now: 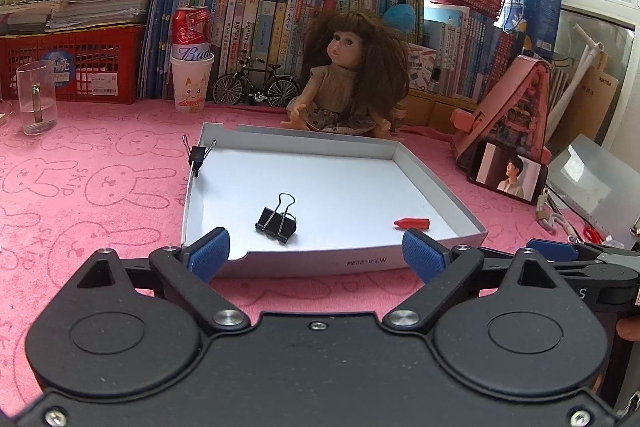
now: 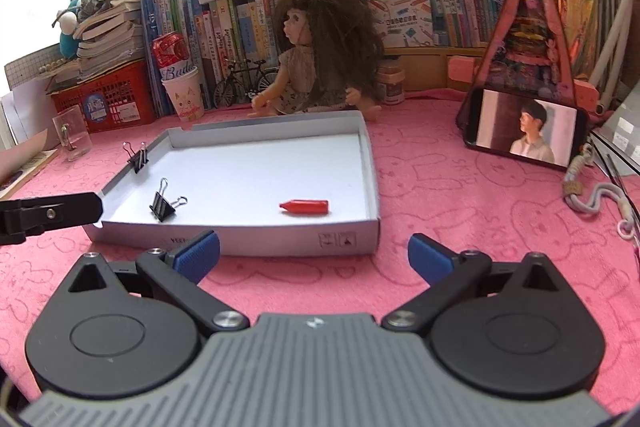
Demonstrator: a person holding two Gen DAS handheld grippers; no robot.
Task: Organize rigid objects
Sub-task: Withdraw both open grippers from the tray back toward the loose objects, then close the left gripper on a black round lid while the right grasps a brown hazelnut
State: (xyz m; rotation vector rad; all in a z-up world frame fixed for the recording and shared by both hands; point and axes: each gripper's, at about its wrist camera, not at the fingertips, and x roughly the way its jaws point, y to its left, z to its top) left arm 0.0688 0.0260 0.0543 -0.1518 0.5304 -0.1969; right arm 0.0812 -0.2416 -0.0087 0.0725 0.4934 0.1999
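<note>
A shallow white box (image 1: 436, 187) lies on the pink cloth. Inside it rest a black binder clip (image 1: 276, 219) and a small red crayon (image 1: 412, 223). A second black binder clip (image 1: 197, 158) is clamped on the box's left wall. My left gripper (image 1: 316, 255) is open and empty, just in front of the box's near wall. From the right wrist, the box (image 2: 280, 241), the loose clip (image 2: 164, 206), the clamped clip (image 2: 138, 157) and the crayon (image 2: 306, 207) all show. My right gripper (image 2: 314, 255) is open and empty, near the box's front right corner.
A doll (image 1: 348, 79) sits right behind the box. A phone (image 1: 508, 177) leans on a pink stand at the right, with cords beside it. A glass mug (image 1: 36, 103) and a paper cup holding a can (image 1: 192, 83) stand at the back left. Books and crates line the back.
</note>
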